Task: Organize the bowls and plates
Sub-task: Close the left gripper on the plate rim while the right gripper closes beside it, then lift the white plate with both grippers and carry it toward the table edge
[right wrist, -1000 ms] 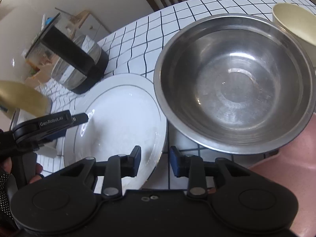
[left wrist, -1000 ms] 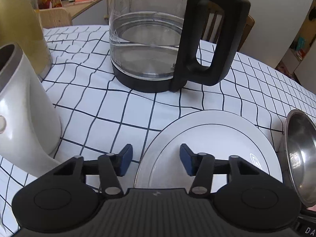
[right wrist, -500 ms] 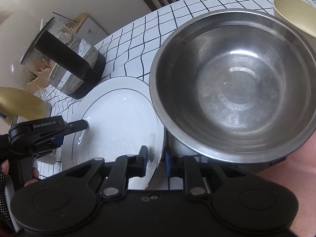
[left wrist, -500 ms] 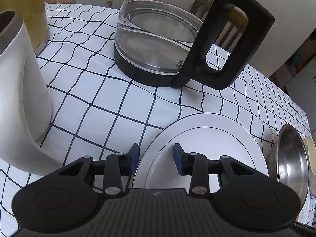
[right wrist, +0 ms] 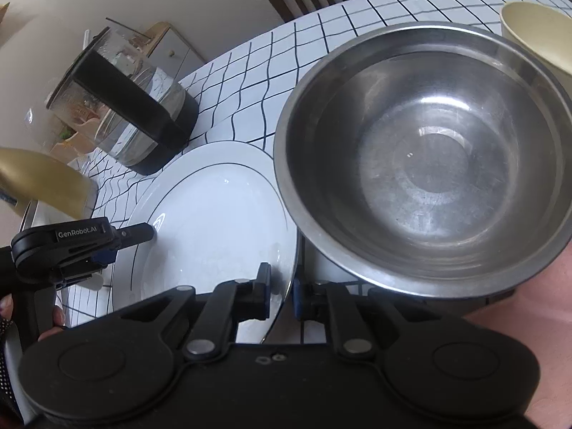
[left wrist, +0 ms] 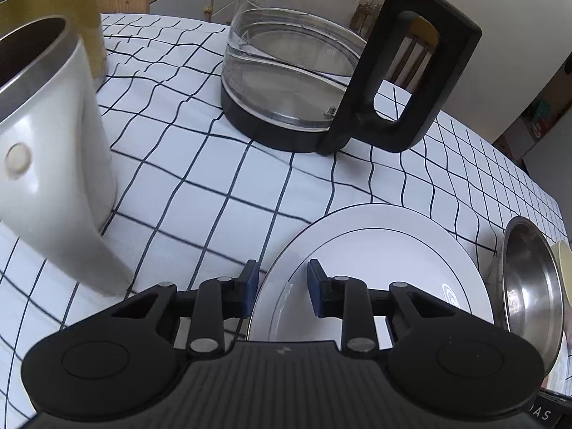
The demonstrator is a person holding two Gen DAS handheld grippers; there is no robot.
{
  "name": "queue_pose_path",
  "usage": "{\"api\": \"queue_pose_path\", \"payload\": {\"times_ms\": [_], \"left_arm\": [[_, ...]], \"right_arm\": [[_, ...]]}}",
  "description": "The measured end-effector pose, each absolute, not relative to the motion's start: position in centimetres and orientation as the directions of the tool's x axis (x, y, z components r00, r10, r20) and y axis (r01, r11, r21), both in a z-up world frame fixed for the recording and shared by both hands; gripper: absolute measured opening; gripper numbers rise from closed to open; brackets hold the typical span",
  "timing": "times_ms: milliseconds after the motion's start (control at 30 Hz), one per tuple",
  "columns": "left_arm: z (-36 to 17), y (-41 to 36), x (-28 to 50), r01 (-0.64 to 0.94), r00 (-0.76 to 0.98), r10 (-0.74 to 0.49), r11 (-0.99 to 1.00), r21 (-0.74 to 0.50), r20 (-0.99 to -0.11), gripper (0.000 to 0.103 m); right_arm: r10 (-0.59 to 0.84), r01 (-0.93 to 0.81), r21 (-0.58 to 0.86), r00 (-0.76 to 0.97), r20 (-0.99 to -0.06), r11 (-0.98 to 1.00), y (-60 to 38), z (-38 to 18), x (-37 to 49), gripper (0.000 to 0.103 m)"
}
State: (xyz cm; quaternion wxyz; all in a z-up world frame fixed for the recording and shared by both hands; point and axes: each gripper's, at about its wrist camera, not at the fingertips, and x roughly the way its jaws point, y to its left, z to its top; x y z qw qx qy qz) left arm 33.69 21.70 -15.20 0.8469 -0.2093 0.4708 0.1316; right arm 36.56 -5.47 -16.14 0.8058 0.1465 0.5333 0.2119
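**Both grippers on the white plate's rim**

From my left wrist camera I see the left gripper [left wrist: 280, 287] straddling the near-left rim of the white plate [left wrist: 375, 261], one blue pad outside the rim and the other over the plate's inner face. Its jaws have just been closing and stand narrow with the rim between them; I cannot tell whether the pads press on it yet. The plate lies on the checked tablecloth [left wrist: 200, 178]. At about 12 o'clock from the plate stands the glass kettle [left wrist: 296, 82] with its black handle turned toward the plate. At 9 o'clock is a white jug [left wrist: 50, 164], with a yellow container [left wrist: 85, 10] behind it. At 3 o'clock, just beside the plate, sits the steel bowl [left wrist: 529, 286].

From my right wrist camera, the right gripper [right wrist: 280, 295] straddles the plate's opposite rim, at about 6 o'clock in this view. Its jaws have just been closing and are drawn tight, the rim pinched between the pads. The steel bowl fills the frame at 2 o'clock, its rim overlapping the plate's edge in the view. A cream bowl [right wrist: 536, 32] sits beyond it at the far right edge. The left gripper shows at 9 o'clock on the plate's far rim.
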Motion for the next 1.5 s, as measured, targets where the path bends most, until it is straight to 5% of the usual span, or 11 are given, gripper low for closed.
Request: {"api": "queue_pose_path", "payload": {"times_ms": [967, 1500], "left_arm": [[-9.1, 17.4, 15.5, -0.368, 0.601, -0.024, 0.879, -0.303, -0.799, 0.026], [-10.7, 15.7, 5.7, -0.318, 0.555, -0.102, 0.891, -0.323, -0.826, 0.026]], "right_arm": [[0.571, -0.366, 0.461, 0.303, -0.763, 0.809, -10.0, -9.1, 25.3, 0.01], [0.561, -0.362, 0.461, 0.253, -0.788, 0.811, -12.3, -10.1, 15.1, 0.01]]}}
